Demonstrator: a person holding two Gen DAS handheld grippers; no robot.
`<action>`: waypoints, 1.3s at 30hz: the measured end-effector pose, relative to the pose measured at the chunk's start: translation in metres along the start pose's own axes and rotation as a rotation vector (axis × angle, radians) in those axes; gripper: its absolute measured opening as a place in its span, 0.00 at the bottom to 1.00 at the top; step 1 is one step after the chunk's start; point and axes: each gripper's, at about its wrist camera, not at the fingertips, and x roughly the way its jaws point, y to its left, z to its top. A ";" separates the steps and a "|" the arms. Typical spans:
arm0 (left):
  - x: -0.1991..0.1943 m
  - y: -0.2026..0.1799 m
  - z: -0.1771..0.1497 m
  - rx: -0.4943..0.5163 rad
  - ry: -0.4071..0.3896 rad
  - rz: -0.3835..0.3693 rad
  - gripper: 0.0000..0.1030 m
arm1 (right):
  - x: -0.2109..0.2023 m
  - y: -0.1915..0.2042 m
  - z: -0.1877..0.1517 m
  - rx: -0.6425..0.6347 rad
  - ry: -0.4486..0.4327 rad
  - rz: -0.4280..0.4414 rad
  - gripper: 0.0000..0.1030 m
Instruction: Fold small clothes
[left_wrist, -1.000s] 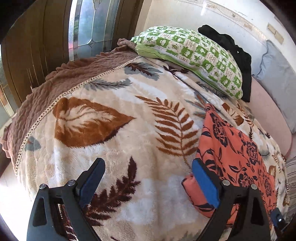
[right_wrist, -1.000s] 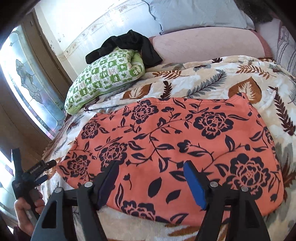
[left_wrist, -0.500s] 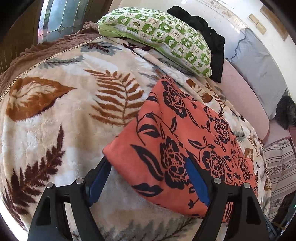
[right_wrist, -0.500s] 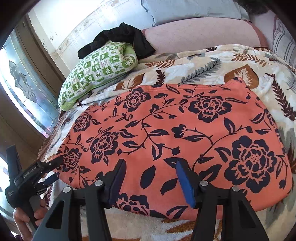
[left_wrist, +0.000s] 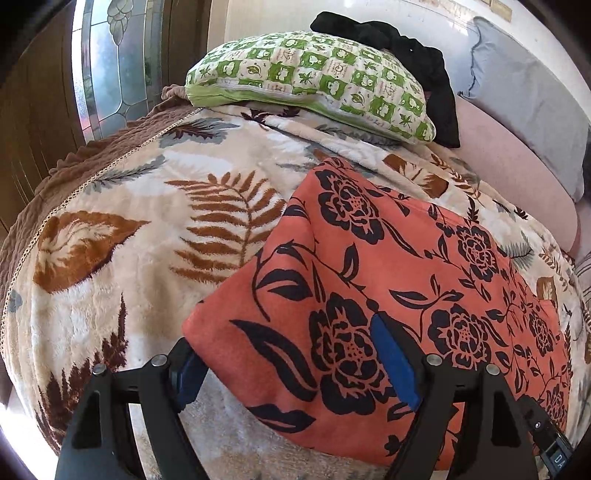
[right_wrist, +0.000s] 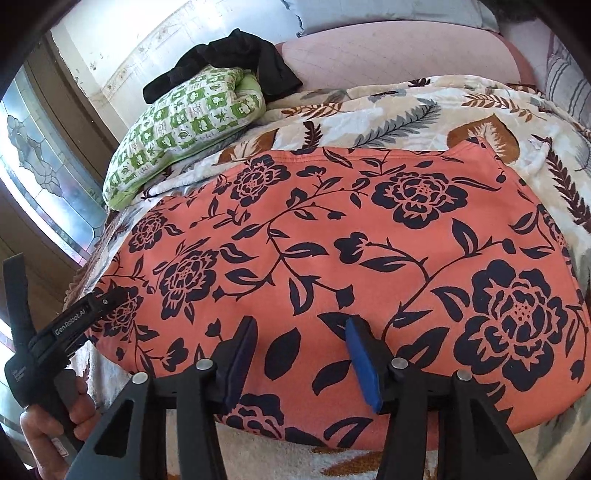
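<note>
An orange cloth with dark floral print lies flat on the leaf-patterned blanket; it fills the right wrist view. My left gripper is open at the cloth's near left corner, one finger over the cloth and the other beside or under its edge. My right gripper is open over the cloth's near edge, its fingers just above the fabric. The left gripper also shows in the right wrist view at the cloth's left corner, held by a hand.
A green checked pillow with a black garment behind it lies at the head of the bed. A grey pillow and pink sheet are at the right. A brown quilt and a glass door are at the left.
My left gripper has moved right from the bare blanket to the cloth's left corner. My right gripper has come closer to the cloth's near edge and its fingers have narrowed somewhat.
</note>
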 end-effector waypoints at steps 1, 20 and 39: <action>0.001 0.001 0.000 -0.001 0.003 0.003 0.80 | 0.000 0.000 0.000 0.000 0.000 0.001 0.52; 0.003 0.003 0.000 0.009 0.002 0.023 0.80 | 0.002 -0.002 0.000 0.003 -0.002 -0.001 0.52; 0.003 0.003 0.000 0.012 0.002 0.025 0.80 | 0.002 -0.003 -0.001 0.010 -0.006 0.002 0.52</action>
